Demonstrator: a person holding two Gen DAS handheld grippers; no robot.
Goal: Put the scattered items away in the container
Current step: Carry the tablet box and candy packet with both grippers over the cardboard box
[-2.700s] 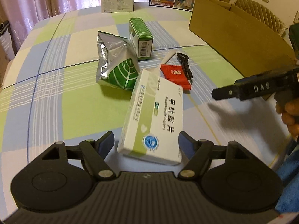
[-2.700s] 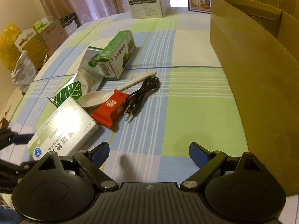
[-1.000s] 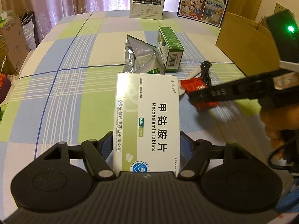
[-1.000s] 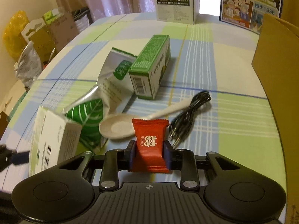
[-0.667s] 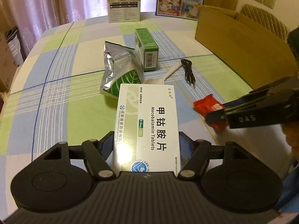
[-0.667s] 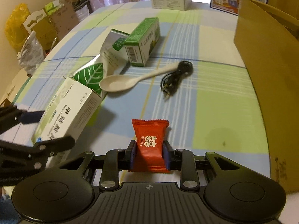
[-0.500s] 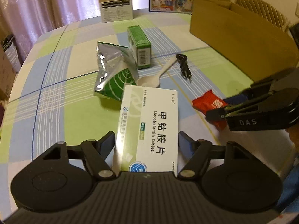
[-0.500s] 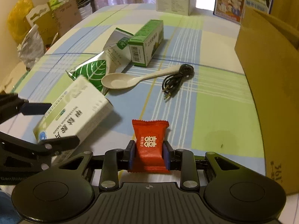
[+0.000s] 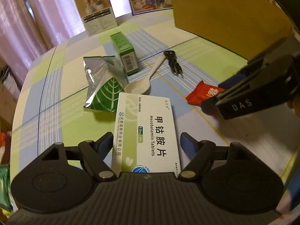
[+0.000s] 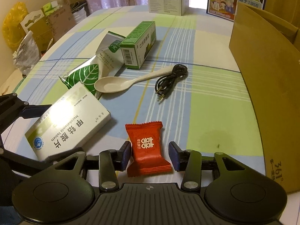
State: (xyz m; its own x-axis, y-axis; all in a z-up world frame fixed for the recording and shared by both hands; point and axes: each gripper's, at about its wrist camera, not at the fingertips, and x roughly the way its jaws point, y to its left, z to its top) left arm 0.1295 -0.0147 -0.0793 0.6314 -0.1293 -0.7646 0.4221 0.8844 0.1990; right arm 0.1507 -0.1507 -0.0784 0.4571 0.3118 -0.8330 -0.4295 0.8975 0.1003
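Both grippers have let go since half a second ago — jaws now spread wide. Left gripper (image 9: pixel 146 140) straddles the white tablet box (image 9: pixel 146 131), lengthwise ahead; right gripper (image 10: pixel 149 156) brackets the red candy (image 10: pixel 147 146) — cardboard box (image 10: pixel 262 86) lies right, nearer the right hand.

The flat white-and-green cardboard medicine box (image 9: pixel 148 136) at lower centre reads "Mecobalamin Tablets" and "0.5mg". The black right gripper (image 9: pixel 212 101), right edge, bears "DAS". The brown cardboard carton (image 10: pixel 262 86), lower right, shows "361°".
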